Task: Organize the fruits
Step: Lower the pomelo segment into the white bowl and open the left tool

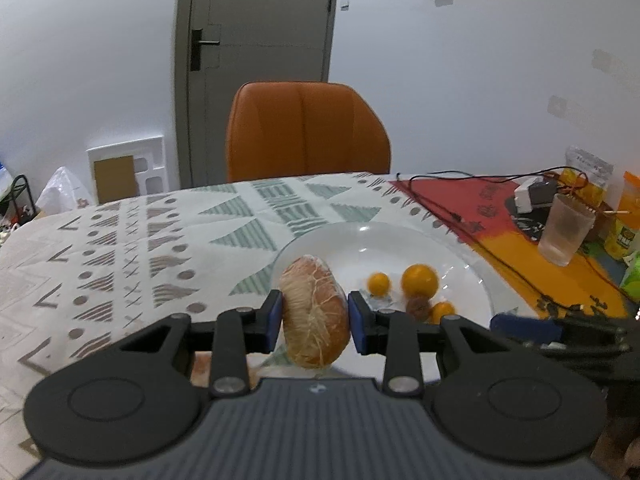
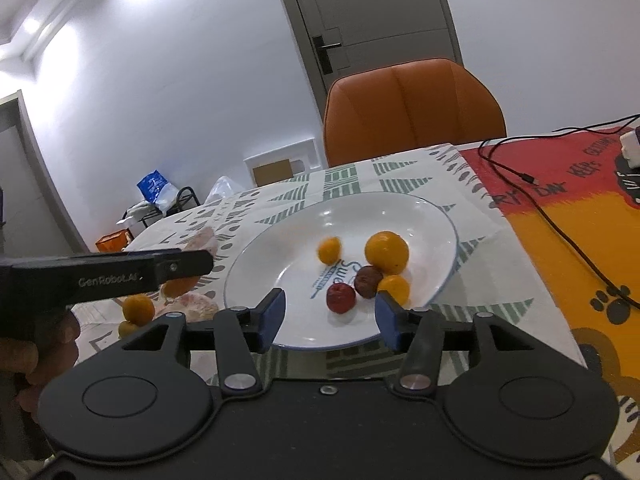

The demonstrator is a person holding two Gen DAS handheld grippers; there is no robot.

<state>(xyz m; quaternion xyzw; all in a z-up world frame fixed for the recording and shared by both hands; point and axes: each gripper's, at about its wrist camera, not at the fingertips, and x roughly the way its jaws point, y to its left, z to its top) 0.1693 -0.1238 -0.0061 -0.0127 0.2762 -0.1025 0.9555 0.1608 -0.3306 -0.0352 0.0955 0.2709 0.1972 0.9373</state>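
My left gripper [image 1: 314, 316] is shut on a peeled pomelo segment [image 1: 314, 312] with white pith and holds it at the near left rim of the white plate [image 1: 472, 272]. The plate [image 2: 256, 264] holds a large orange [image 2: 387, 252], two small oranges [image 2: 329, 250], a red fruit [image 2: 341, 298] and a dark plum [image 2: 368, 280]. My right gripper [image 2: 330, 316] is open and empty over the plate's near edge. More pomelo pieces [image 2: 196, 306] and small oranges [image 2: 138, 309] lie on the cloth left of the plate, below the left gripper's body [image 2: 100, 276].
An orange chair [image 1: 306, 132] stands behind the table. A frosted cup [image 1: 564, 230], packets, a charger and black cables [image 2: 560, 220] lie on the red and orange mat at the right.
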